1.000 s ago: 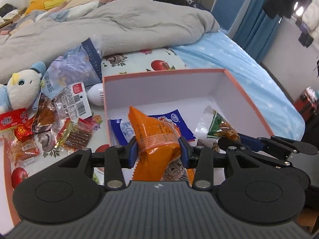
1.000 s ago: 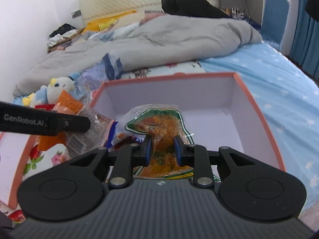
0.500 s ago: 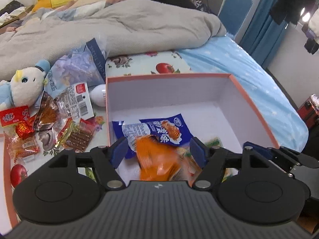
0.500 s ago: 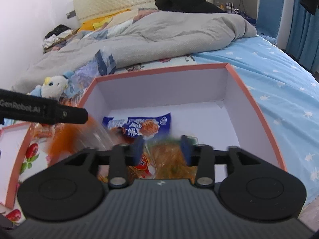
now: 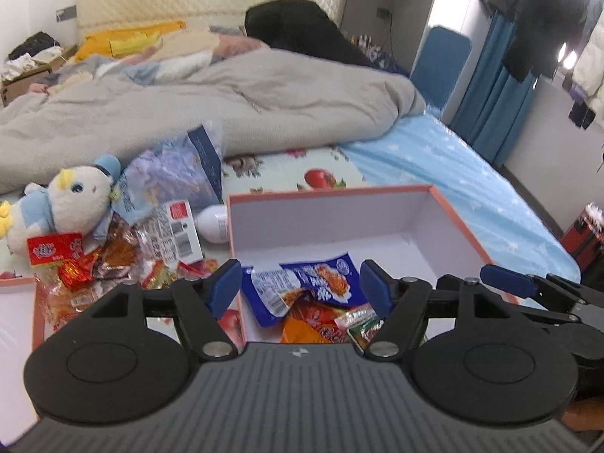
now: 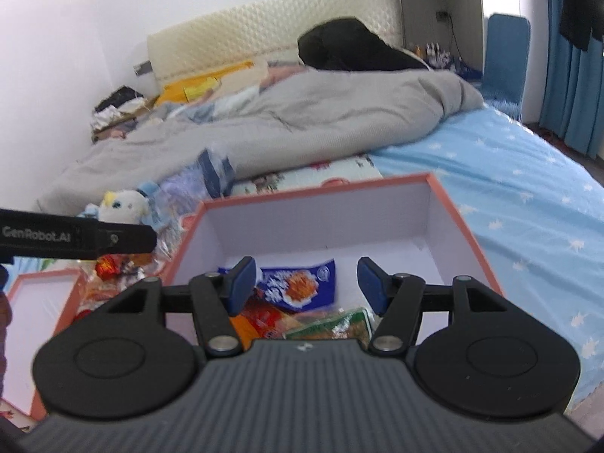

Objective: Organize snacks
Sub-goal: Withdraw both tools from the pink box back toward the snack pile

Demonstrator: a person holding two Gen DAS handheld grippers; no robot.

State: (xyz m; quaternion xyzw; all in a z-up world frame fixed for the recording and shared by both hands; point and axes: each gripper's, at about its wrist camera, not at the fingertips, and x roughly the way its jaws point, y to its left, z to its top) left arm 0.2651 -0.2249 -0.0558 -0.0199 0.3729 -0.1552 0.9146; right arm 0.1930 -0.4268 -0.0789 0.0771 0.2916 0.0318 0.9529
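A white box with an orange rim (image 5: 415,219) (image 6: 321,219) stands on the bed. Inside lie a blue snack packet (image 5: 313,283) (image 6: 298,279), an orange packet (image 5: 298,330) (image 6: 241,326) and a green-edged packet (image 5: 358,324) (image 6: 332,326). My left gripper (image 5: 300,283) hangs open above the box's near left part, nothing between its blue pads. My right gripper (image 6: 306,275) is open too, above the packets and holding nothing. A pile of loose snack packets (image 5: 113,260) lies left of the box.
A plush duck (image 5: 68,204), a tissue pack (image 5: 177,173) and a white bottle (image 5: 213,222) lie left of and behind the box. The box lid (image 5: 15,321) sits at the near left. A grey duvet (image 5: 226,105) covers the far bed; blue sheet (image 5: 453,173) at right.
Both grippers opened: the left let go of the orange packet, the right of the green-edged packet, and both packets dropped into the box. Both grippers then rose and tilted up.
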